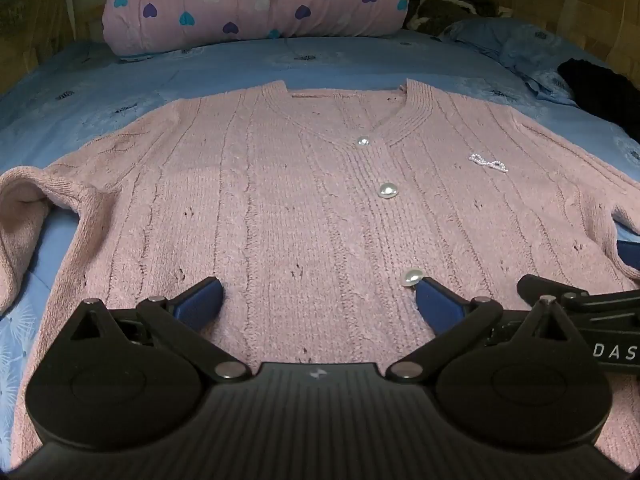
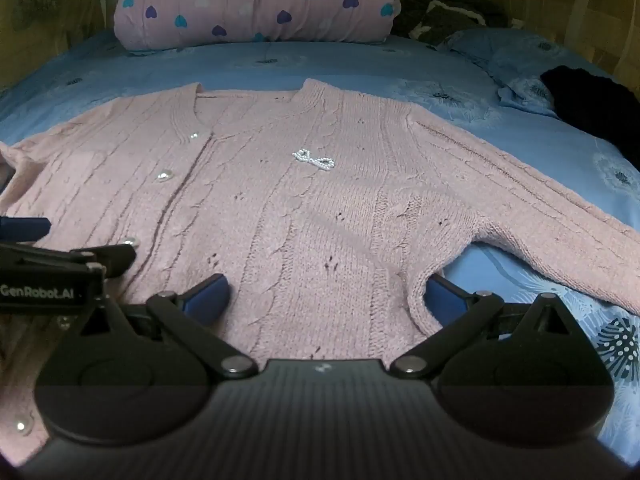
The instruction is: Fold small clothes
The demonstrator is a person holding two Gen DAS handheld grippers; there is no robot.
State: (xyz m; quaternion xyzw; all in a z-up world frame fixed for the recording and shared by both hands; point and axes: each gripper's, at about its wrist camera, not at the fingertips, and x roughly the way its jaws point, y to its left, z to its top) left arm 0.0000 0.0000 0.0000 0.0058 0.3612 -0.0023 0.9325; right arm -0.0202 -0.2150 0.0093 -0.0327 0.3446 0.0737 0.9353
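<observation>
A pink knitted cardigan point(image 1: 280, 200) lies spread flat, front up, on the blue bed, with pearl buttons point(image 1: 387, 191) down its middle and a small pearl bow point(image 2: 313, 159) on the chest. My left gripper point(image 1: 319, 300) hovers over the lower left half of it, jaws wide open, nothing between them. My right gripper point(image 2: 326, 298) stands open over the lower right half, its right finger point(image 2: 444, 296) near the armpit edge. The right sleeve point(image 2: 560, 224) stretches out to the right; the left sleeve point(image 1: 24, 216) bends down at the left.
The blue bedsheet point(image 1: 360, 60) surrounds the cardigan. A pink heart-print bolster point(image 1: 256, 0) lies along the far end. A blue pillow point(image 2: 512, 56) and dark clothes point(image 2: 592, 100) sit at the far right. Each gripper shows in the other's view point(image 1: 580, 304) point(image 2: 48, 272).
</observation>
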